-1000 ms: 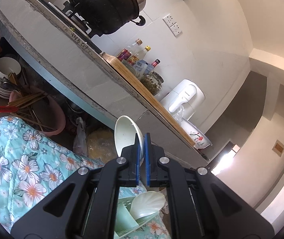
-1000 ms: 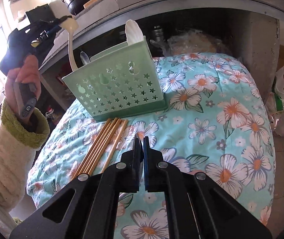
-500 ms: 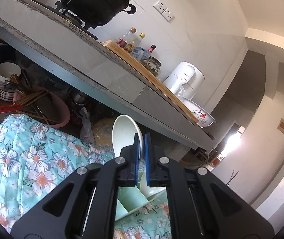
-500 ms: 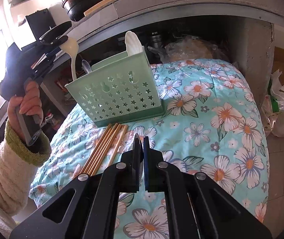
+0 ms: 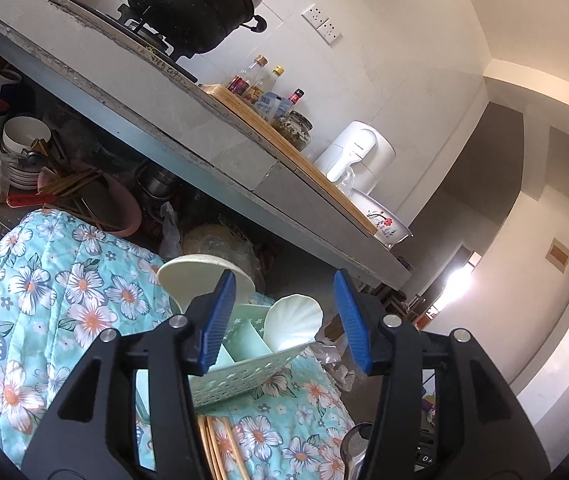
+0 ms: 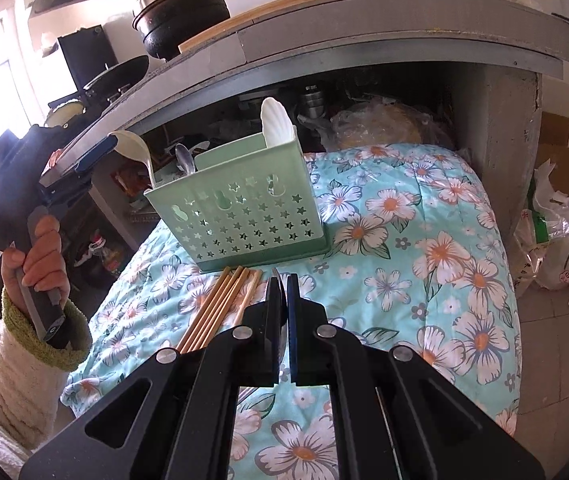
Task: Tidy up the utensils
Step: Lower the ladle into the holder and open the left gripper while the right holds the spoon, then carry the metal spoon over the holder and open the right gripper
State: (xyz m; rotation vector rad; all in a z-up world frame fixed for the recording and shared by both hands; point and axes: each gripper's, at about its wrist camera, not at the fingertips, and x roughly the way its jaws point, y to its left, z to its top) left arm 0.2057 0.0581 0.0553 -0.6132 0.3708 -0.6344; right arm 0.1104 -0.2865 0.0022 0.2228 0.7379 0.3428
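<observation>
Two spoons and a pale ladle [image 6: 134, 148] already stand in the green caddy [image 6: 240, 216] on the floral quilt [image 6: 424, 248]. Left gripper [image 5: 284, 316] fingers spread, releasing the ladle; right gripper [image 6: 283, 320], closed on something thin I cannot identify, should take the chopsticks [image 6: 220, 304] next.

Green caddy [image 6: 240, 208] upright, holding ladle [image 6: 134, 148], shell spoon [image 6: 274, 120], metal spoon [image 6: 185, 159]; chopsticks [image 6: 220, 304] flat just before caddy.

Your left tongs [image 5: 284, 316] gape wide at lower centre of frame, while your right tongs [image 6: 283, 304] sit pinched together.
</observation>
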